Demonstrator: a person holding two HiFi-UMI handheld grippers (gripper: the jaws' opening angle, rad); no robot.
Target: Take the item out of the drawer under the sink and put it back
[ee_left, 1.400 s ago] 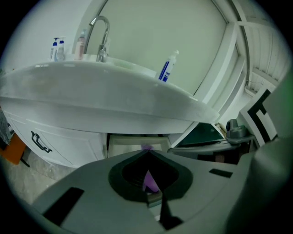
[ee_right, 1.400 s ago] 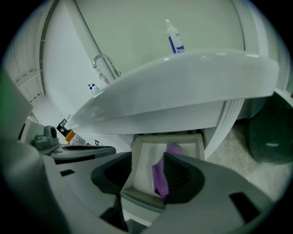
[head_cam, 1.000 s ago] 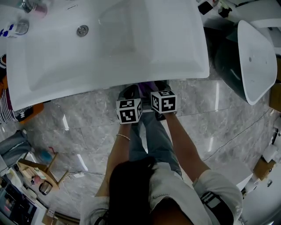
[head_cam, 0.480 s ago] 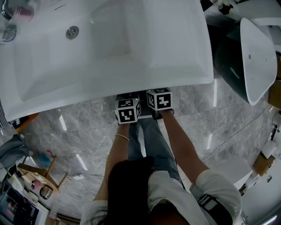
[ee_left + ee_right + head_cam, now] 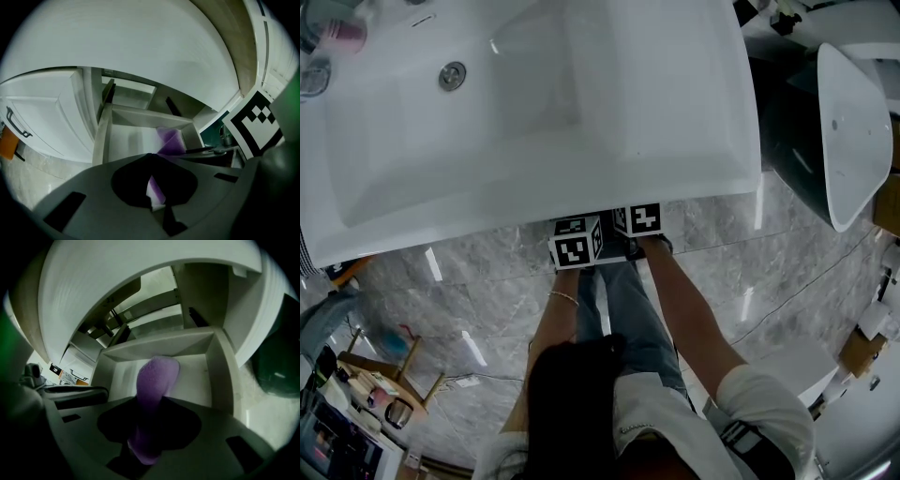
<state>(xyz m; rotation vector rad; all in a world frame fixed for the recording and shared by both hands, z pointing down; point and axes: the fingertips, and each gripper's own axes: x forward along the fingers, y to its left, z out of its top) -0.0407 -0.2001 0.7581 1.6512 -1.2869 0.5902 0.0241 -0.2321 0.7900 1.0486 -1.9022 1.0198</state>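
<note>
Drawer open; purple cloth over it

Right tongs just closing, left tongs alongside

White shirt, blue jeans, bracelet

Purple fuzzy cloth reaches into the open white drawer.
</note>
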